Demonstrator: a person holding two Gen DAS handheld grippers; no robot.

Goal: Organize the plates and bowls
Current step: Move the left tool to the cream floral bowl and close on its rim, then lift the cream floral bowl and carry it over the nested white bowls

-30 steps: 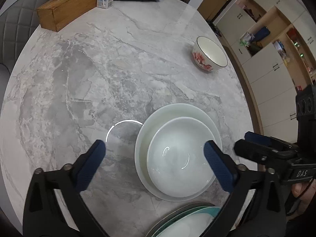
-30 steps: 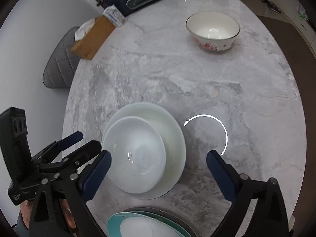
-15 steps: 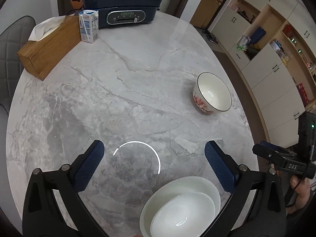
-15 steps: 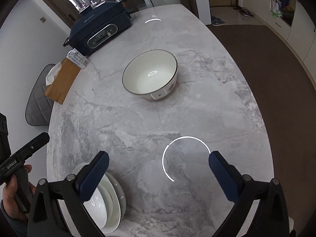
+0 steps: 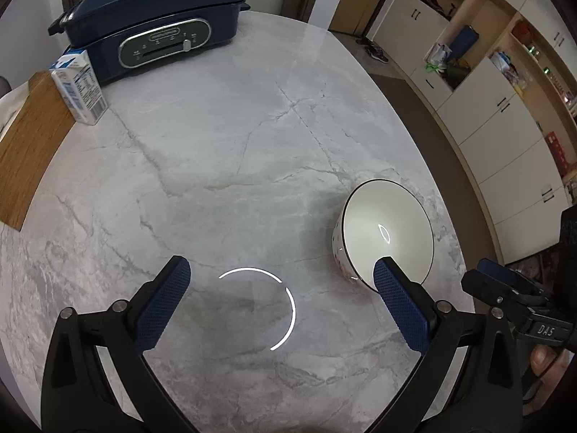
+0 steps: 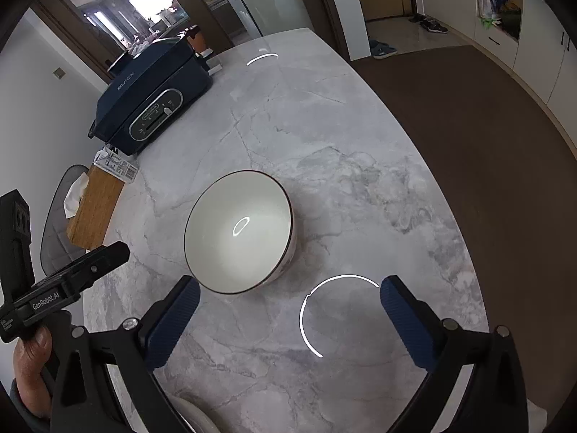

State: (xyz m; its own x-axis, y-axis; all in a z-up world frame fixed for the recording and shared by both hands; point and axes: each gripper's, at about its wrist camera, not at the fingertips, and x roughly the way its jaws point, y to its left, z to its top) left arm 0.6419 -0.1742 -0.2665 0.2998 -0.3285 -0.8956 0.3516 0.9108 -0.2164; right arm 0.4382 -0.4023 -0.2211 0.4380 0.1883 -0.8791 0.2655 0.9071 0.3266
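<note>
**Both grippers wide open, one bowl out on the marble**

Your left gripper (image 5: 276,283) hangs over the table (image 5: 223,137) with its blue fingers spread wide, and there's nothing between them but bare grey marble. Just past the right fingertip (image 5: 391,281) sits the bowl (image 5: 387,231), white inside with a thin dark rim and a red pattern on its outer wall, upright on the tabletop near the right edge. That fingertip overlaps the bowl's near rim in the left wrist view; whether it touches, you can't tell from here.

Your right gripper (image 6: 285,294) is just as open, empty too, fingers parted over the marble. From this side the bowl (image 6: 239,232) lies just beyond the left fingertip (image 6: 180,303), not between the fingers. A sliver of a white plate (image 6: 196,416) peeks in at the bottom edge, close to you.

Far across the table stands a dark blue cooker (image 5: 151,18). A small carton (image 5: 79,88) stands in front of it, beside a wooden tissue box (image 5: 25,144) on the left. Cabinets (image 5: 505,119) line the wall off to the right.
</note>
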